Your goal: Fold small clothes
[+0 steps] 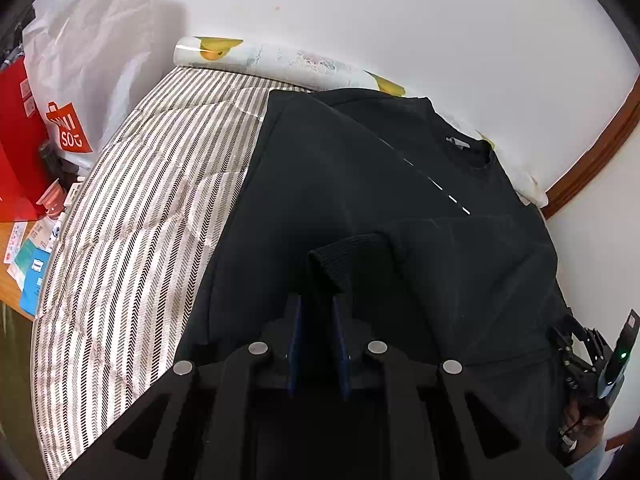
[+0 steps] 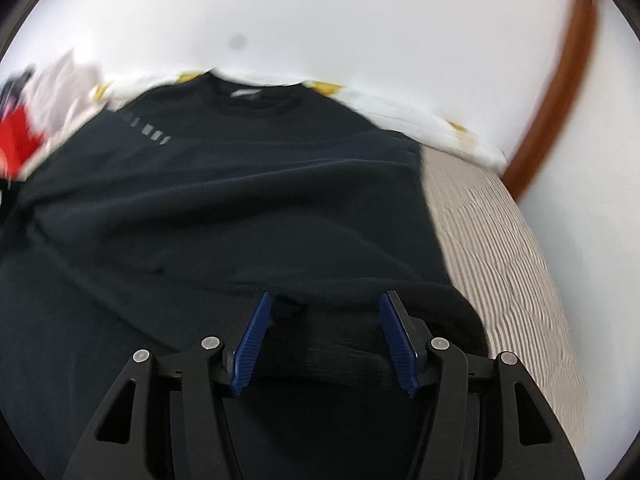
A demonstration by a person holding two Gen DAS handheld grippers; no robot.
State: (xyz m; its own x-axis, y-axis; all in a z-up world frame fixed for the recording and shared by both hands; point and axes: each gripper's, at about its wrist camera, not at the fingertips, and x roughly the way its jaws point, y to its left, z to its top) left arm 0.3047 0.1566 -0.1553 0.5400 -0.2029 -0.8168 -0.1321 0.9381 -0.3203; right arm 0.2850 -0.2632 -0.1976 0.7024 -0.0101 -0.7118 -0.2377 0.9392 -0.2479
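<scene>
A black sweatshirt (image 1: 360, 184) lies spread on a bed with a striped cover (image 1: 132, 216), its collar toward the far edge by the white wall, where a rolled sheet printed with yellow ducks (image 1: 280, 58) runs along the bed's far edge. One sleeve is folded across the body, and its ribbed cuff (image 1: 340, 260) sits between the blue pads of the left tool (image 1: 318, 304), which stand nearly together and pinch the cuff. The right tool (image 2: 326, 308) holds its pads about half apart above the sweatshirt's near hem; dark cloth lies between them, but the pads do not press on it. That view is blurred. Off the bed's left edge stand a white shopping bag (image 1: 88, 80) and a red box (image 1: 18, 140).
</scene>
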